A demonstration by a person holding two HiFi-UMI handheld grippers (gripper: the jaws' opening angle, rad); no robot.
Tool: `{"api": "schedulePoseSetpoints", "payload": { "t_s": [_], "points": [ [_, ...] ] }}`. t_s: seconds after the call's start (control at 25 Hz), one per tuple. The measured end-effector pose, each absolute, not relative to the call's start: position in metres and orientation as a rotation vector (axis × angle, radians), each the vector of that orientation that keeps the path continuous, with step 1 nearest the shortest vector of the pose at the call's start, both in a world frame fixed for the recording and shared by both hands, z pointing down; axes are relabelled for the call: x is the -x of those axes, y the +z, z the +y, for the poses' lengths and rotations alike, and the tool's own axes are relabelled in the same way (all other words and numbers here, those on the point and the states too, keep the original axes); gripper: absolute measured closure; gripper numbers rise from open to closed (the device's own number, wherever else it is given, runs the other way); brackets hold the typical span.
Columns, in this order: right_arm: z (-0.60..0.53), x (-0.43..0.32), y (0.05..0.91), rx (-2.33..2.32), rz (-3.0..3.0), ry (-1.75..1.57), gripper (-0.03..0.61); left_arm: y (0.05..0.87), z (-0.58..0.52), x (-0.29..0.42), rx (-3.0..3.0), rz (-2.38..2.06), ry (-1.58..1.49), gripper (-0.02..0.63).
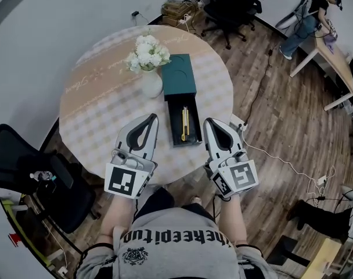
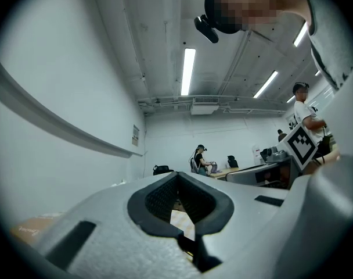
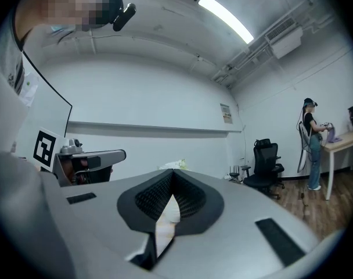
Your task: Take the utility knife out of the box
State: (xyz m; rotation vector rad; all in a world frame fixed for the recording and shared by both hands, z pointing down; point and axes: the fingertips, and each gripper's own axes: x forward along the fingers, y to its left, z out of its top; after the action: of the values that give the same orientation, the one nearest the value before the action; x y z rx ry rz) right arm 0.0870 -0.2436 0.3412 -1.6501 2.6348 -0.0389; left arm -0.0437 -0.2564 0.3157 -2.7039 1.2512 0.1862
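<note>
A yellow utility knife [image 1: 185, 125] lies lengthwise in the open black drawer [image 1: 175, 124] of a dark teal box [image 1: 179, 74] on the round table [image 1: 101, 115]. My left gripper [image 1: 152, 118] hovers just left of the drawer and is shut with nothing in it. On the drawer's right side my right gripper [image 1: 209, 122] is shut and empty too. Both point away from me over the near table edge, apart from the box. In the left gripper view the left gripper [image 2: 177, 176] shows closed tips, and in the right gripper view the right gripper [image 3: 172, 173] does too.
A white vase [image 1: 151, 84] with white flowers [image 1: 146, 53] stands just left of the box. A black chair [image 1: 25, 167] is at the table's left, an office chair [image 1: 234, 4] behind it. A person [image 1: 310, 16] works at a desk far right. Cables [image 1: 281, 161] cross the wooden floor.
</note>
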Motion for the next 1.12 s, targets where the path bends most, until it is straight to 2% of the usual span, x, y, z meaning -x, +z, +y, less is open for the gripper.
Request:
{"api": "schedulePoseSetpoints", "payload": {
  "t_s": [1.12],
  "points": [
    [-0.296,-0.076,0.452,1.97,2.574,-0.411,0.572,0.378,-0.324,0.056,2.911,1.109,0.105,0.597]
  ]
}}
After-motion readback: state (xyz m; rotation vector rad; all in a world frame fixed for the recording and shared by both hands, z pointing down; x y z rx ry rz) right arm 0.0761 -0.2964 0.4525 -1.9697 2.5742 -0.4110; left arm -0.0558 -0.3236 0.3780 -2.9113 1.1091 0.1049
